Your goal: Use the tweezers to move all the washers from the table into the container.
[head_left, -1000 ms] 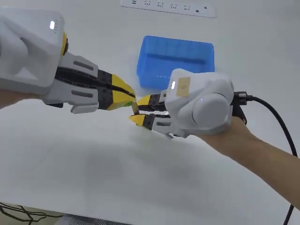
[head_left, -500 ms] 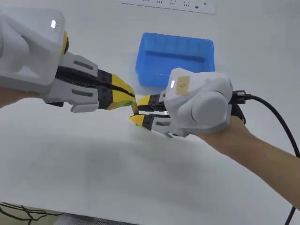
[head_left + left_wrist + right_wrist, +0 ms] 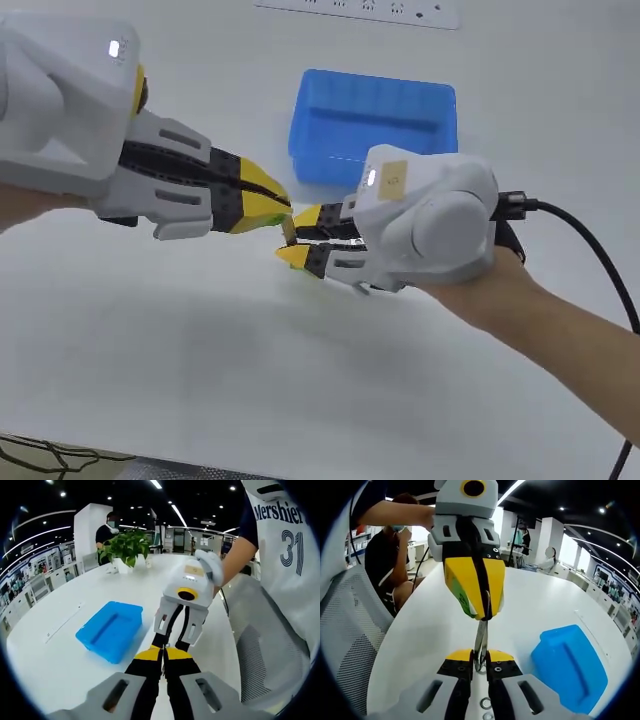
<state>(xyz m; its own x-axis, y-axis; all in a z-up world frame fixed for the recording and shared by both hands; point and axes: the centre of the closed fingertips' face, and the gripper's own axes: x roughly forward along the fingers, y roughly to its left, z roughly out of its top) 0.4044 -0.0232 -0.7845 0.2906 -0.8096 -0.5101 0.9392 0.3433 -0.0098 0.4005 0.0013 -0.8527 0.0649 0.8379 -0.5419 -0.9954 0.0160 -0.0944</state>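
Slim metal tweezers (image 3: pixel 288 232) bridge my two grippers above the white table (image 3: pixel 200 350). My left gripper (image 3: pixel 276 206) comes in from the left, its yellow jaws shut on one end of the tweezers (image 3: pixel 163 651). Facing it, my right gripper (image 3: pixel 298 236) has its jaws closed around the other end of the tweezers (image 3: pixel 481 635). In the right gripper view, two small washers (image 3: pixel 485 702) lie on the table under the jaws. The blue container (image 3: pixel 375 125) stands just behind the grippers and looks empty.
A white power strip (image 3: pixel 360 10) lies along the table's far edge. A black cable (image 3: pixel 590 270) trails from the right gripper. A mesh chair (image 3: pixel 350 645) stands by the table, and a potted plant (image 3: pixel 125 547) sits at its far end.
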